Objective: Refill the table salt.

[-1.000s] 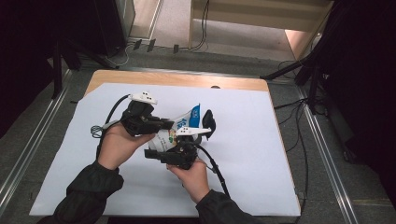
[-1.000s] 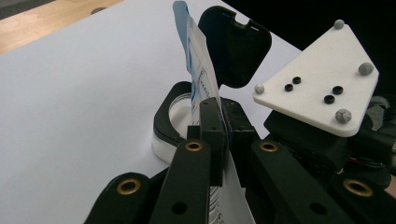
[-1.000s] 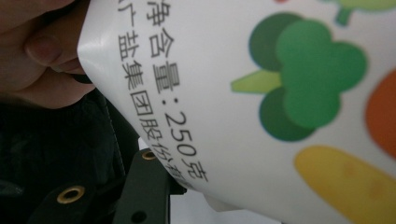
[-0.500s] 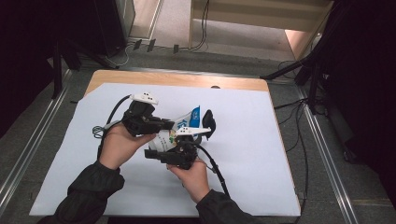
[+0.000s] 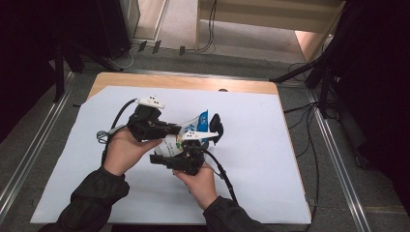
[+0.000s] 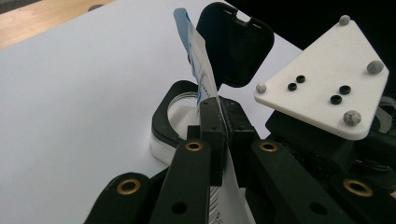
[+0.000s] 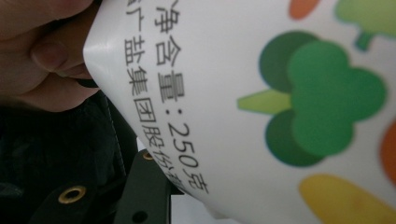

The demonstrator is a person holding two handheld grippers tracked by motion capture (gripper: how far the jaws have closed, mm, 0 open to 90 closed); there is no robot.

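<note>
One pouch (image 5: pixel 191 131) pinched by left tongs (image 6: pixel 219 126); right tongs (image 5: pixel 186 157) clasp it too.

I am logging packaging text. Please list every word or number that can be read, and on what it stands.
"净含量:250克" on the white bag, beside its vegetable drawings.
"盐集团股份" on the line under it; both ends are cut off.
Small print on the bag's pinched edge between the left tongs: too small to read.
Blue print on the bag in the high view: blurred.

Table evenly lit, surroundings dark; right gripper view blurred, probably too close.
</note>
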